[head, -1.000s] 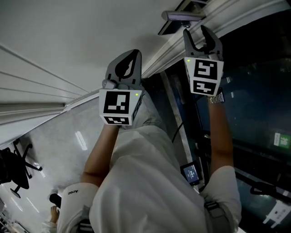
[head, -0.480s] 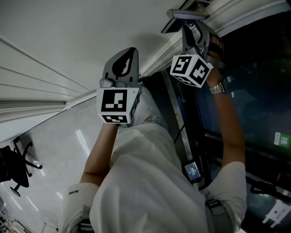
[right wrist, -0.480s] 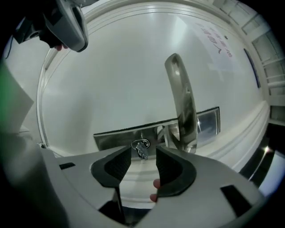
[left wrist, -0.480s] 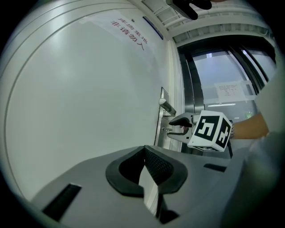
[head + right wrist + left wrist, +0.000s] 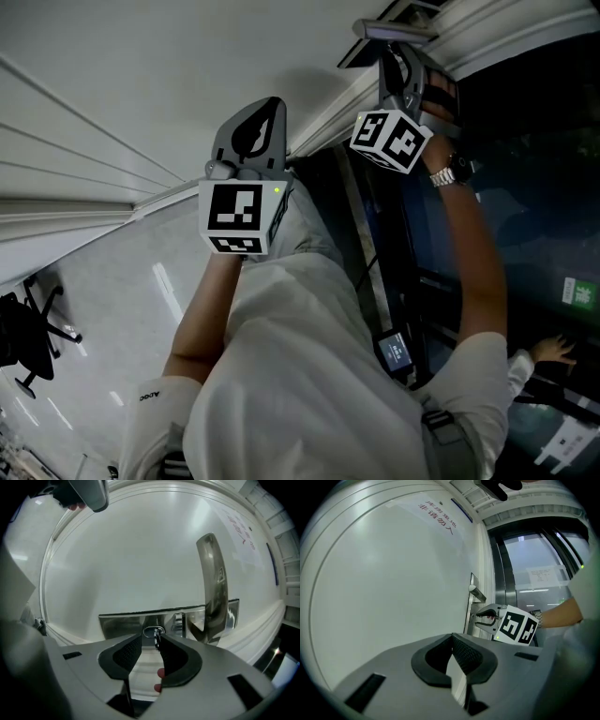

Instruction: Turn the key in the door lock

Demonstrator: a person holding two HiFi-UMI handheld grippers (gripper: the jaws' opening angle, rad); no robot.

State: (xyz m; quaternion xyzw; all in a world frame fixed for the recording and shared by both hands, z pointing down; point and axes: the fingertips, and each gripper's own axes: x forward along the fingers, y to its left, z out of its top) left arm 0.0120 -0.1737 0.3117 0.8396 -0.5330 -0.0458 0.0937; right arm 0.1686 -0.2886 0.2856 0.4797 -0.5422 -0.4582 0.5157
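A small key (image 5: 156, 634) sticks out of the keyhole in the steel lock plate (image 5: 122, 620), left of the lever handle (image 5: 213, 583) on the white door. My right gripper (image 5: 149, 637) is rolled on its side at the lock. Its jaws have just been closing, with the key between their tips, close to one pad and a gap to the other. The left gripper view shows that right gripper (image 5: 480, 618) at the plate (image 5: 468, 603), and the head view shows it (image 5: 398, 58) under the handle (image 5: 394, 31). My left gripper (image 5: 274, 103) hangs back from the door, shut and empty.
A dark glass door panel (image 5: 534, 187) stands right of the white door. Red lettering (image 5: 440, 513) is printed high on the door. An office chair (image 5: 28, 337) stands at the lower left, and another person's hand (image 5: 553, 349) shows at the lower right.
The right gripper has rolled so its marker cube shows a corner, and it has shifted slightly left toward the handle. A hand has appeared at the lower right. The left gripper has stayed put.
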